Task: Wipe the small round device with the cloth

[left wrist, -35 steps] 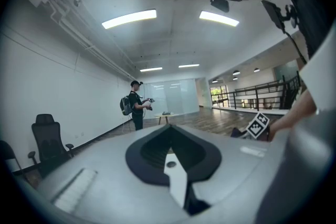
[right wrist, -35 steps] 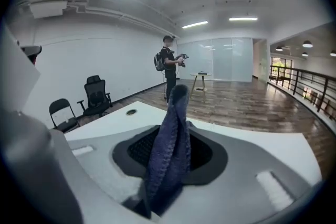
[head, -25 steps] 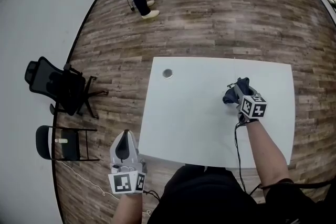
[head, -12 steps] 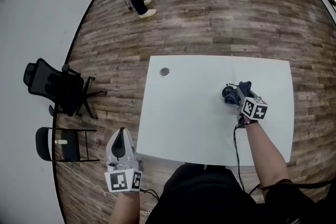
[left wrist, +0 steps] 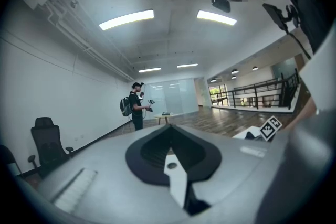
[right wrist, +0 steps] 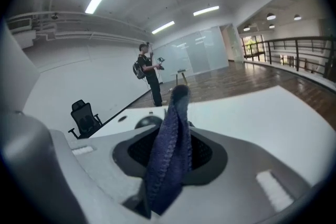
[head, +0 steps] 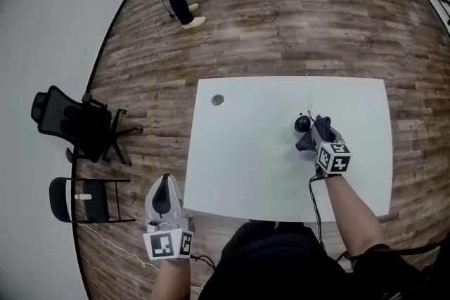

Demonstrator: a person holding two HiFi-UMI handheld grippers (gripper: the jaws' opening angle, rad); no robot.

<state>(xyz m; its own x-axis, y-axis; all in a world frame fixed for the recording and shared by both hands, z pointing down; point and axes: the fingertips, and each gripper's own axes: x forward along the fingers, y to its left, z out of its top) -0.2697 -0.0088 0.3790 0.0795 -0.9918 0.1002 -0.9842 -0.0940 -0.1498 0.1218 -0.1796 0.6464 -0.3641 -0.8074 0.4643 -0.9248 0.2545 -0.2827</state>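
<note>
Jaws over the white worktop (head: pixel 246 151): right gripper (head: pixel 314 137) clamped on the dark blue cloth (right wrist: pixel 170 157), left gripper (head: pixel 163 197) closed on nothing, off the near edge. Cloth hangs just beside the small round black device (head: pixel 302 124) — contact unclear. Judged: cloth in hand, wiping itself mostly left.

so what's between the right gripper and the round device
Only the cloth, pinched in the right gripper's fingers. In the right gripper view it stands in front of the device; the head view shows nothing else between them.
</note>
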